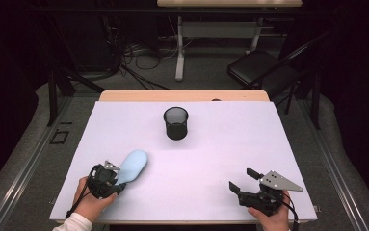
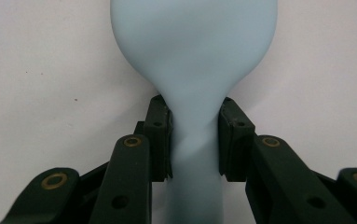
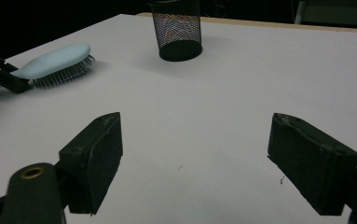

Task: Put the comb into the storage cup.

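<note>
near the table's front-left edge, left gripper (image 2: pixel 194 140) jaws clamping pale-blue hairbrush (image 2: pixel 192 56) handle

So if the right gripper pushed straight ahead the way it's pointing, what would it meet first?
Probably nothing soon. The right gripper is open over bare table. The black mesh cup stands far ahead and left of its centre line, so it may pass it; depth is hard to judge.

The left gripper (image 2: pixel 195 140) jaws clamp the pale blue hairbrush (image 2: pixel 195 46) by its neck.
</note>
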A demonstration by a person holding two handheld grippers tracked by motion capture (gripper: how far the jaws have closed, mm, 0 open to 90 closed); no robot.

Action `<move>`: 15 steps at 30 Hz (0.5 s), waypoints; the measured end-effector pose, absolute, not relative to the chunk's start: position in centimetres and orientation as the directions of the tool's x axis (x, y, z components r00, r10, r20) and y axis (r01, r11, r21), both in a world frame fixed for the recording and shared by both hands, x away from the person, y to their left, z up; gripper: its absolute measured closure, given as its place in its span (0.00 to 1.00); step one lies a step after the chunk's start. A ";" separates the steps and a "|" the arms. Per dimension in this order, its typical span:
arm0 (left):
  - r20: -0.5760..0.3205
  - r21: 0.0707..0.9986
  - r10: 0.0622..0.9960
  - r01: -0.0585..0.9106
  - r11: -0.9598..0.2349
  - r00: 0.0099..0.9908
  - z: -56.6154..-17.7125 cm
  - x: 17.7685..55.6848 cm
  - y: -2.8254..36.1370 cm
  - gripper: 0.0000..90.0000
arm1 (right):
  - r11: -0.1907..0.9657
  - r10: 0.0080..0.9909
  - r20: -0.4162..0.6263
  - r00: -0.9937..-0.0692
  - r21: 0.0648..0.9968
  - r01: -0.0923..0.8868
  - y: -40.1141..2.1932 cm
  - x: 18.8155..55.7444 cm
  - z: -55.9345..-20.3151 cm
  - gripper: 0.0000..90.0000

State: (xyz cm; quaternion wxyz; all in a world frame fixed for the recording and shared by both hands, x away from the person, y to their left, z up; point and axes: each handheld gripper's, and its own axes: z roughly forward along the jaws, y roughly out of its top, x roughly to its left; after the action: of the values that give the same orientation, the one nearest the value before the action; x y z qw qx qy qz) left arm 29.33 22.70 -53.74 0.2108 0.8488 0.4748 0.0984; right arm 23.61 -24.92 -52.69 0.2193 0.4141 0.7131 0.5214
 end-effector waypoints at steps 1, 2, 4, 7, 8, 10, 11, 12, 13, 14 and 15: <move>-0.034 0.453 0.848 0.765 -0.459 0.529 -53.7 29.3 22.7 0.77 | 0.112 0.819 0.119 -0.561 0.926 0.361 -24.9 23.6 -52.7 0.19; -0.037 0.453 0.848 0.765 -0.458 0.529 -53.7 29.3 22.7 0.77 | 0.112 0.819 0.120 -0.561 0.926 0.361 -24.9 23.6 -52.7 0.19; -0.047 0.454 0.849 0.768 -0.452 0.527 -53.7 29.3 22.8 0.77 | 0.112 0.820 0.120 -0.560 0.926 0.361 -24.9 23.6 -52.7 0.19; -0.048 0.456 0.849 0.768 -0.450 0.526 -53.6 29.3 22.8 0.77 | 0.112 0.820 0.120 -0.560 0.926 0.361 -24.9 23.6 -52.7 0.19; -0.050 0.459 0.849 0.767 -0.448 0.526 -53.6 29.3 22.8 0.77 | 0.113 0.819 0.119 -0.561 0.926 0.360 -24.9 23.6 -52.7 0.19; -0.054 0.463 0.848 0.766 -0.446 0.527 -53.4 29.3 22.8 0.77 | 0.113 0.819 0.119 -0.561 0.926 0.361 -24.9 23.6 -52.7 0.19; -0.052 0.465 0.848 0.764 -0.447 0.528 -53.2 29.4 22.7 0.77 | 0.113 0.819 0.119 -0.561 0.926 0.361 -24.9 23.6 -52.7 0.19; -0.055 0.470 0.847 0.762 -0.445 0.528 -53.0 29.4 22.7 0.77 | 0.113 0.819 0.119 -0.561 0.925 0.362 -24.9 23.6 -52.7 0.19; -0.053 0.472 0.848 0.761 -0.445 0.528 -52.9 29.4 22.7 0.77 | 0.113 0.819 0.119 -0.561 0.926 0.361 -24.9 23.6 -52.7 0.19; -0.055 0.476 0.847 0.759 -0.444 0.529 -52.7 29.4 22.7 0.77 | 0.113 0.819 0.118 -0.561 0.926 0.361 -24.9 23.6 -52.7 0.19; -0.054 0.477 0.847 0.759 -0.444 0.529 -52.6 29.5 22.7 0.77 | 0.114 0.819 0.118 -0.562 0.926 0.361 -24.9 23.6 -52.7 0.19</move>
State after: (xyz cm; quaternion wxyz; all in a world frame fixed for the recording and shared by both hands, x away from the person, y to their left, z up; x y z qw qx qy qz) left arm 29.47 22.70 -52.57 0.2280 0.8442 0.4755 0.0965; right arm 23.60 -24.89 -52.69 0.2195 0.4135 0.7132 0.5217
